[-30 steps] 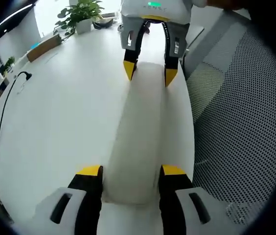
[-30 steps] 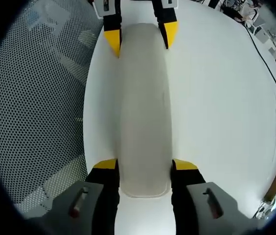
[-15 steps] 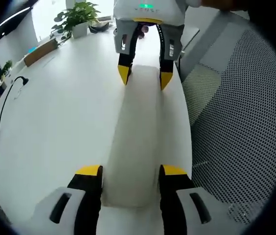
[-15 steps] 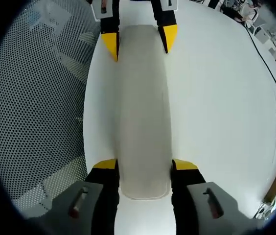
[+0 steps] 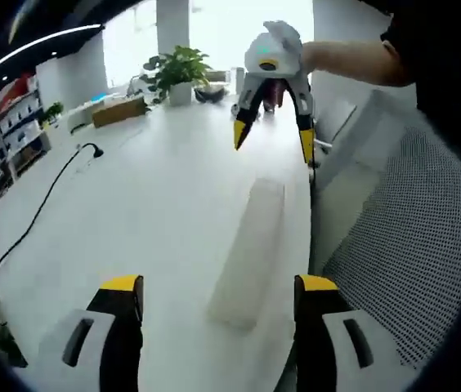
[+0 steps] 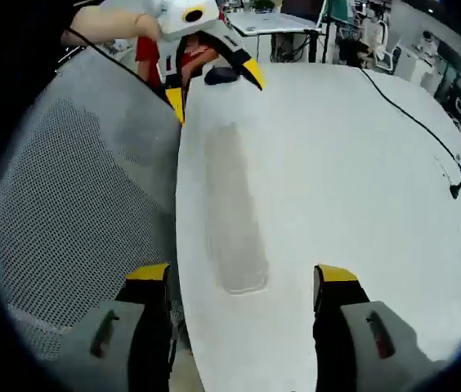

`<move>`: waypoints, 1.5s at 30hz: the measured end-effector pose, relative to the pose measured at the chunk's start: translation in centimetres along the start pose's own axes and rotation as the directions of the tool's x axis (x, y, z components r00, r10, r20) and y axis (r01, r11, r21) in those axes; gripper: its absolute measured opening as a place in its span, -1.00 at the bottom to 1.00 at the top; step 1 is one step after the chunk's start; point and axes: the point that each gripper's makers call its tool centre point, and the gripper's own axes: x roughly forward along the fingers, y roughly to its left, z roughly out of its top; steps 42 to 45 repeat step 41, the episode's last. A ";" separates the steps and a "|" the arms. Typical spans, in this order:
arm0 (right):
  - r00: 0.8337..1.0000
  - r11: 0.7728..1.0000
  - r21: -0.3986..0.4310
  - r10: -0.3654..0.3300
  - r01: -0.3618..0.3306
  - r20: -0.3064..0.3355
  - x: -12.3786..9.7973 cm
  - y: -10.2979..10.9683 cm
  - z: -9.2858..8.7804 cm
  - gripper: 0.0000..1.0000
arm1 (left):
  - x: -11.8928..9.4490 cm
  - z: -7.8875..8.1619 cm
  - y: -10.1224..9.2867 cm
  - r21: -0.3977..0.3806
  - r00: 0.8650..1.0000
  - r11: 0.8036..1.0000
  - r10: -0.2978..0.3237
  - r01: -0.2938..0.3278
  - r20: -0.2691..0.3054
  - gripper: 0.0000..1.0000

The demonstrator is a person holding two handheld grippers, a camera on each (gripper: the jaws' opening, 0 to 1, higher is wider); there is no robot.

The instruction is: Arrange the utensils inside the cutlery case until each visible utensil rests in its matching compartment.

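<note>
Both grippers have let go and lifted off the cutlery case (image 5: 249, 249) since 0.5 s ago; jaws wider now.

- Left gripper (image 5: 214, 286): jaws spread wide, nothing held, raised above table (image 5: 132, 212).
- Right gripper (image 6: 243, 273): jaws wide apart, empty; seen in left gripper view at far end, hand on it.
- Cutlery case: closed, long, pale; lies flat on white table near the edge, beside mesh chair (image 5: 394, 245). Utensils hidden.
- Black cable (image 5: 42, 204) far left; potted plant (image 5: 177, 69) at far end.
</note>
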 end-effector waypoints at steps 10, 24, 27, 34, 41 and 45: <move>0.975 0.982 0.190 -0.029 -0.014 0.222 -3.1 2.1 0.6 0.41 | -9.6 8.2 3.3 -0.377 0.830 0.924 0.261 -0.067 0.493 0.57; 0.693 0.829 0.558 -0.378 -0.042 0.614 -7.7 -1.3 3.6 0.42 | -15.4 8.0 5.1 -0.568 0.613 0.800 0.551 -0.193 0.567 0.72; 0.604 0.785 0.615 -0.455 -0.074 0.654 -9.0 -2.2 3.6 0.43 | -16.0 7.4 5.1 -0.616 0.575 0.768 0.588 -0.176 0.569 0.75; 0.618 0.759 0.648 -0.479 -0.067 0.624 -7.9 -2.0 2.9 0.42 | -15.4 6.3 4.9 -0.637 0.589 0.750 0.599 -0.175 0.543 0.74; 0.639 0.773 0.631 -0.452 -0.067 0.622 -7.6 -1.3 2.9 0.38 | -15.1 5.6 4.3 -0.658 0.601 0.733 0.607 -0.171 0.520 0.72; 0.639 0.773 0.631 -0.452 -0.067 0.622 -7.6 -1.3 2.9 0.38 | -15.1 5.6 4.3 -0.658 0.601 0.733 0.607 -0.171 0.520 0.72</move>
